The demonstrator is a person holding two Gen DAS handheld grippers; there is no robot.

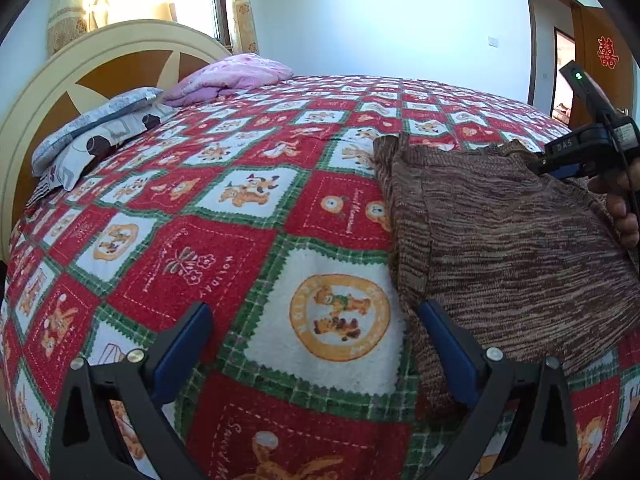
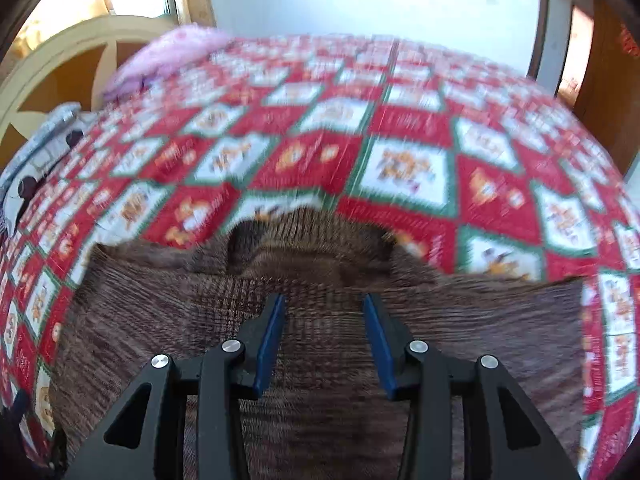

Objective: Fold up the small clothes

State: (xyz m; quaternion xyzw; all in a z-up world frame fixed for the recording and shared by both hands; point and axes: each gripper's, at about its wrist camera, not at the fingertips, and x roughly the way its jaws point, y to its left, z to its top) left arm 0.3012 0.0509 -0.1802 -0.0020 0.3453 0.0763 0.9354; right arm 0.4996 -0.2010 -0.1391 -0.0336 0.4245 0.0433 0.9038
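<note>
A brown knitted sweater (image 1: 500,240) lies flat on the bed at the right of the left wrist view. My left gripper (image 1: 314,312) is open wide, low over the bedspread beside the sweater's left edge; its right finger (image 1: 444,344) stands against that edge and nothing is between the jaws. A hand holds my right gripper (image 1: 548,164) over the sweater's far right corner. In the blurred right wrist view the right gripper (image 2: 324,304) hovers over the sweater (image 2: 160,320) near its neckline, jaws partly apart, and I see nothing pinched between its pads.
The bed is covered by a red, white and green patchwork bedspread (image 1: 240,220). At the headboard (image 1: 60,76) lie a pink folded quilt (image 1: 232,76) and grey patterned pillows (image 1: 96,128). An open wooden door (image 1: 600,48) is at the far right.
</note>
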